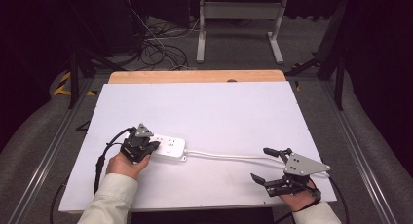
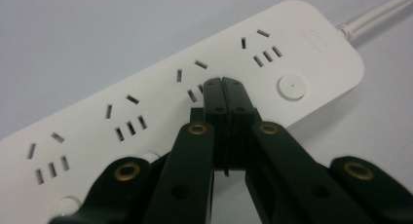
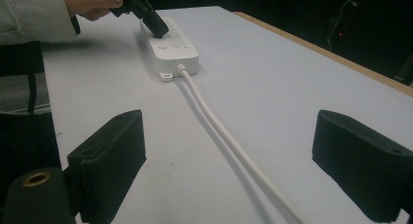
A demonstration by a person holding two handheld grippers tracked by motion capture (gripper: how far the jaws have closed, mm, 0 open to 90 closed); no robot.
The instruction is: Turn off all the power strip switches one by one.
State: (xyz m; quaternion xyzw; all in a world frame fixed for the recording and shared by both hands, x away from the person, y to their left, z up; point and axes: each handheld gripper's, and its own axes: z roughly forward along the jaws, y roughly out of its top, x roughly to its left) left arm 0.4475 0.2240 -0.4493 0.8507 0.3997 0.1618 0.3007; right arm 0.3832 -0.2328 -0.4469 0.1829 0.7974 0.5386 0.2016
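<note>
The power strip [image 1: 165,146] lies near-left on the table [image 1: 219,107]; the left gripper [image 2: 225,85], jaws together, presses its top and could skid it sideways; the right gripper [image 1: 269,165] waits apart, straddling the cord [image 3: 219,131].

We see the white table [image 1: 204,107] lit brightly from above, while the room around it is very dark. The pictures look soft and a bit grainy. Shadows on the table are faint and small. In the left gripper view the black left gripper [image 2: 224,83] is blurry up close. The power strip [image 2: 160,97] looks sharper and has no glare.
</note>
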